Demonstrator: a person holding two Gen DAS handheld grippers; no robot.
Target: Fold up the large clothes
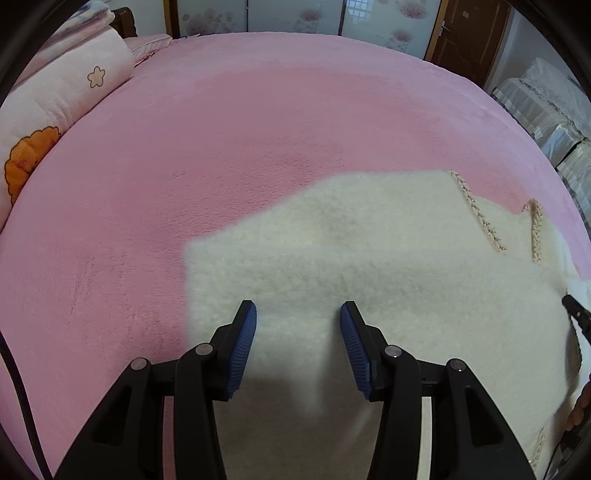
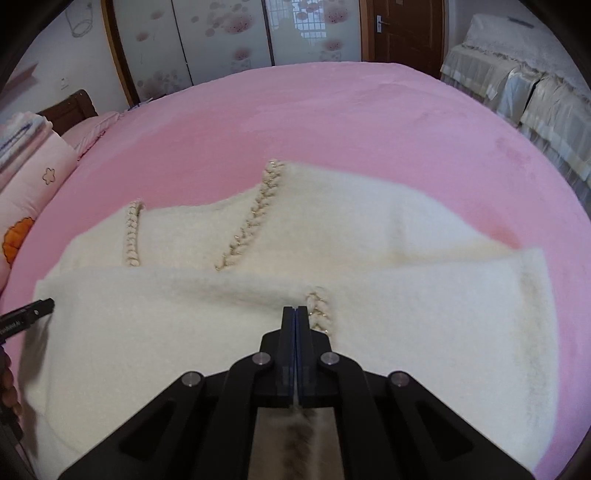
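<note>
A cream fuzzy knit garment (image 2: 369, 295) with gold braided trim (image 2: 251, 218) lies on the pink bed, with its sleeves folded across the body. It also shows in the left wrist view (image 1: 369, 258). My left gripper (image 1: 298, 314) is open and empty, hovering over the garment's left part. My right gripper (image 2: 295, 314) is shut at the garment's middle beside a braided trim piece (image 2: 317, 306); cream fabric shows beneath the jaws, and I cannot tell whether any is pinched. The left gripper's tip shows in the right wrist view (image 2: 40, 308).
The pink plush bed cover (image 1: 221, 147) stretches all around the garment. Rolled pink bedding (image 1: 55, 110) lies at the left edge. Covered furniture (image 2: 535, 92) stands to the right of the bed. Wardrobe doors and a wooden door (image 2: 406, 29) stand behind it.
</note>
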